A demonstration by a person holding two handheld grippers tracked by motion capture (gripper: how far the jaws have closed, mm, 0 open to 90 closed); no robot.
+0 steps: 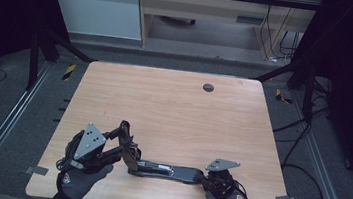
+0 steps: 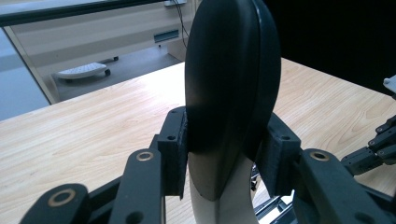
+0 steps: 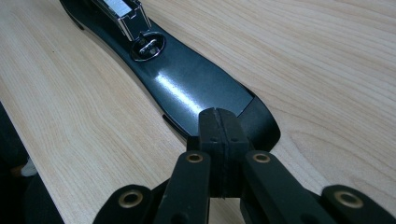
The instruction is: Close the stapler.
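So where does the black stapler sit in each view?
High view: stapler low centre, lying crosswise.
Left gripper view: its raised arm upright, centre, clamped between the jaws.
Right gripper view: its base running top left to bottom centre.
Shared landmark: wooden table.

There was one table [image 1: 173, 109], made of light wood. On it lay one big black stapler [image 1: 161, 169], opened up, near the table's front edge. There were two grippers: one left gripper [image 1: 121, 148] at the stapler's raised end and one right gripper [image 1: 204, 175] at its flat end. Two gloved hands held them. One small dark round hole [image 1: 208, 87] sat near the table's far edge.
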